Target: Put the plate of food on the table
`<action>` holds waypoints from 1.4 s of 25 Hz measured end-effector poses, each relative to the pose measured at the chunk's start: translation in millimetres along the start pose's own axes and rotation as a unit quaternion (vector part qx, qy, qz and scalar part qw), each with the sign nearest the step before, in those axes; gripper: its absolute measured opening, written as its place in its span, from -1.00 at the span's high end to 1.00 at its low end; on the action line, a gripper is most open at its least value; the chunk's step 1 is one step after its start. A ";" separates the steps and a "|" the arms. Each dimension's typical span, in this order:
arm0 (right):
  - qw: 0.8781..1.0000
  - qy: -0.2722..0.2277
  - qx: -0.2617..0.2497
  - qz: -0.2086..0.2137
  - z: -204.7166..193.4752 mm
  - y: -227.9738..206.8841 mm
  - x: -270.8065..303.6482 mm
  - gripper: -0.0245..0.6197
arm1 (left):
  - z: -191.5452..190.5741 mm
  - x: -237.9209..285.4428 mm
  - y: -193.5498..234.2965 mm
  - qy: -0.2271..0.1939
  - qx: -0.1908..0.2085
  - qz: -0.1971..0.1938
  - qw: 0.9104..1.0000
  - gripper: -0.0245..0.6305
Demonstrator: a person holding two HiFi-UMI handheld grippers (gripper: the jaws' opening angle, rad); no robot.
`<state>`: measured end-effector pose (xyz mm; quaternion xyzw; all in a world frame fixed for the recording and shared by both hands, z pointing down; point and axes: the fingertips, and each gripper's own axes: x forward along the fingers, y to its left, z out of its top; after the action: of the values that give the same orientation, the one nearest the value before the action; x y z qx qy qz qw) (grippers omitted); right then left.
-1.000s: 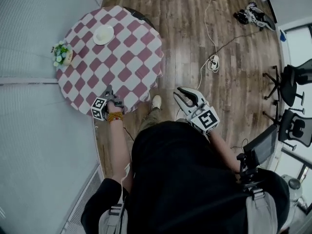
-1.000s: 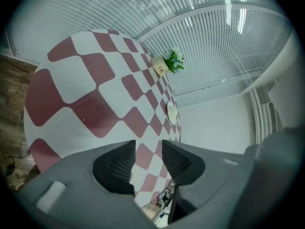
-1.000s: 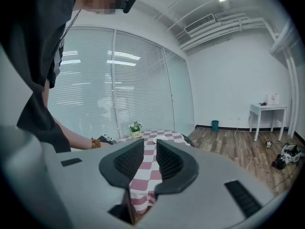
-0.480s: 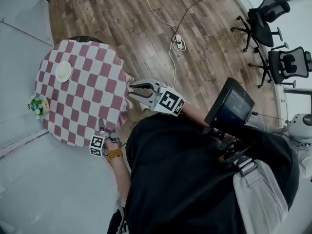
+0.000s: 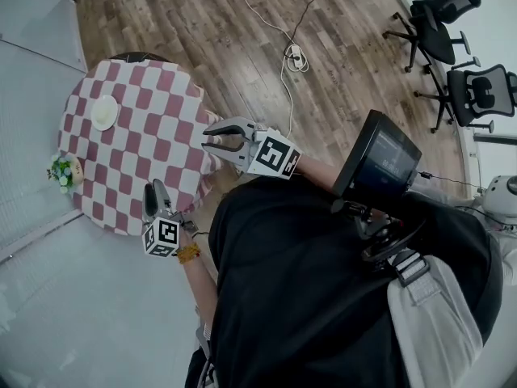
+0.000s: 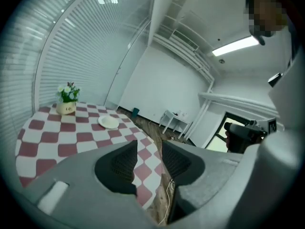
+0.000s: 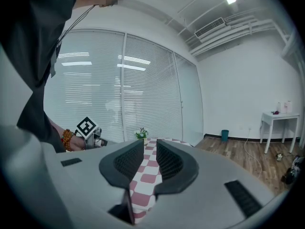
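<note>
While the checked bench (image 5: 153, 128) carries a white plate (image 5: 104, 112), too small to show any food, a pot (image 5: 65, 172) of flowers stands near it. Left claw (image 5: 153, 186) and right claw (image 5: 205, 140) hover at the bench's edge, both slightly parted and empty.

Office, swivel chairs (image 5: 434, 24), window blinds (image 7: 90, 99)

Plate (image 5: 104, 112) and flowerpot (image 5: 65, 172) sit apart on table (image 5: 149, 136).

One table (image 5: 153, 111), one plate (image 5: 104, 112), one flowerpot (image 5: 65, 173) (small), two chairs (image 5: 432, 24) (image 5: 483, 94), two claws (image 5: 151, 194) (image 5: 208, 138).
</note>
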<state>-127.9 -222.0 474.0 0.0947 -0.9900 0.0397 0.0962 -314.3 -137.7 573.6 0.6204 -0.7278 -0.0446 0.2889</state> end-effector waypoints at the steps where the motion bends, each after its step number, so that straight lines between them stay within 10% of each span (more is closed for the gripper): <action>1: 1.000 -0.002 -0.002 0.001 2.3 -0.2 0.7 0.65 | 13.5 -1.7 -6.5 -0.017 0.016 -0.003 1.000 0.43; 9: 1.000 -0.021 -0.016 0.007 20.1 -2.5 5.0 0.65 | 102.8 -24.1 -68.4 -0.129 0.157 -0.037 0.978 0.44; 17: 0.998 -0.052 -0.024 0.015 45.6 0.0 7.9 0.65 | 152.2 -38.2 -136.8 -0.197 0.247 -0.094 0.944 0.87; 29: 0.980 -0.197 -0.031 0.011 166.2 7.9 -16.4 0.71 | 184.7 -66.7 -207.8 -0.266 0.314 -0.153 0.898 0.91; 35: 0.979 -0.189 -0.081 0.019 171.1 22.1 -18.0 0.82 | 169.2 -58.0 -206.3 -0.259 0.307 -0.152 0.903 0.91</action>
<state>-146.2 -213.7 301.7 0.0738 -0.9919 -0.0571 -0.0856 -210.2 -180.2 324.8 0.7483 -0.6511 -0.0214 -0.1252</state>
